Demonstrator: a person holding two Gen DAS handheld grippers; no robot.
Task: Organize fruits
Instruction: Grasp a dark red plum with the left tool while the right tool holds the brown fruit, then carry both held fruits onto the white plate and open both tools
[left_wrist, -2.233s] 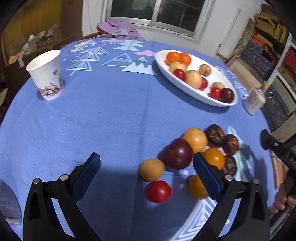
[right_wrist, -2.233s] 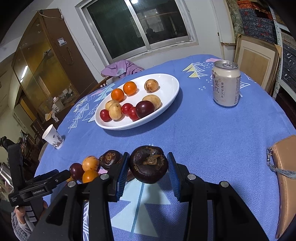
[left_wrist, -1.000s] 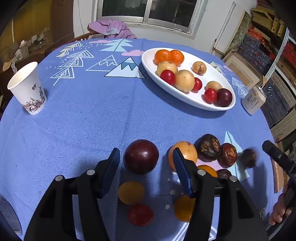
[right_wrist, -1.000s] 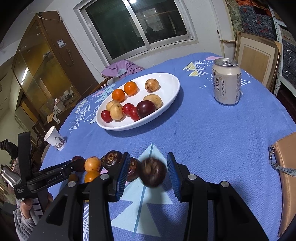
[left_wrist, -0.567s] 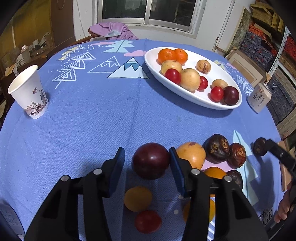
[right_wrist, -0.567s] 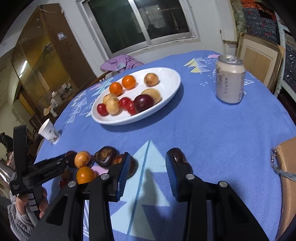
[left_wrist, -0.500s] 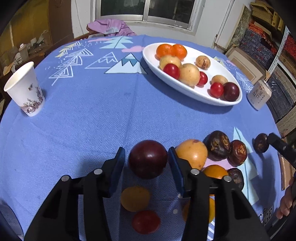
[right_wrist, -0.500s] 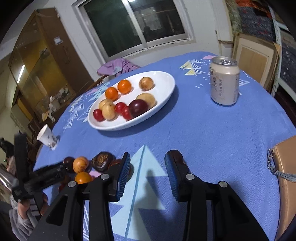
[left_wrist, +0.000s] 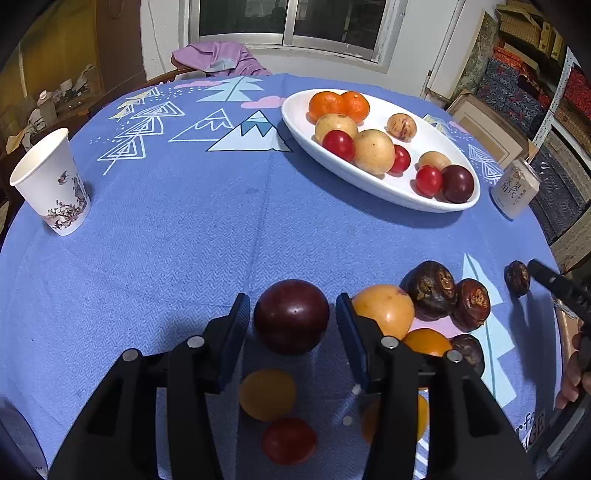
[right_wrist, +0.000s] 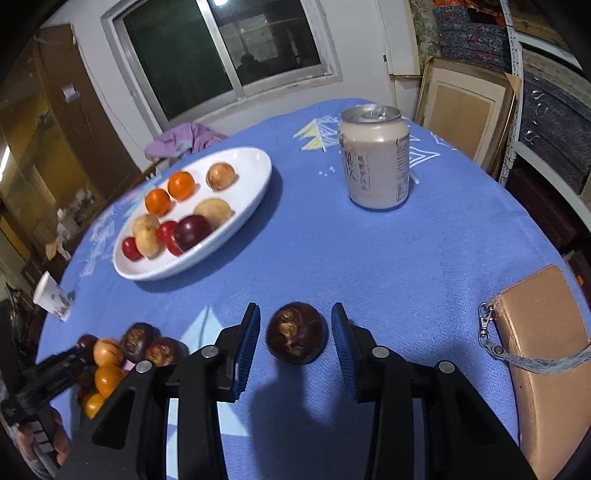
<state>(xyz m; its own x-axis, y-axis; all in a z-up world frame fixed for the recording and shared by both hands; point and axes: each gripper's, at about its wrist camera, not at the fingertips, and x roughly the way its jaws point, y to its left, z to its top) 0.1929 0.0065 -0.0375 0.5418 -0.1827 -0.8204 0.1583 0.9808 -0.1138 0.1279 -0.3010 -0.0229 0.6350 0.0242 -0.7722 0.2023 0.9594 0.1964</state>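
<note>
My left gripper (left_wrist: 291, 306) is shut on a dark red plum (left_wrist: 291, 317) just above the blue cloth. Beside it lies a pile with an orange fruit (left_wrist: 384, 310) and two brown wrinkled fruits (left_wrist: 430, 290); a yellow fruit (left_wrist: 266, 395) and a red one (left_wrist: 290, 439) sit under the gripper. My right gripper (right_wrist: 295, 317) stands open around a lone dark brown fruit (right_wrist: 297, 332) that rests on the cloth, with a gap at each pad. The white oval plate (left_wrist: 388, 190) at the back holds several fruits.
A paper cup (left_wrist: 51, 184) stands at the far left. A drink can (right_wrist: 375, 158) is beyond the right gripper, and a tan purse (right_wrist: 543, 350) lies at the table's right edge. A purple cloth (left_wrist: 218, 59) hangs on a chair behind the table.
The left jaws narrowed onto the plum. The right gripper let go of the brown fruit, which dropped to the cloth and rolled right; the gripper then moved down and around it.
</note>
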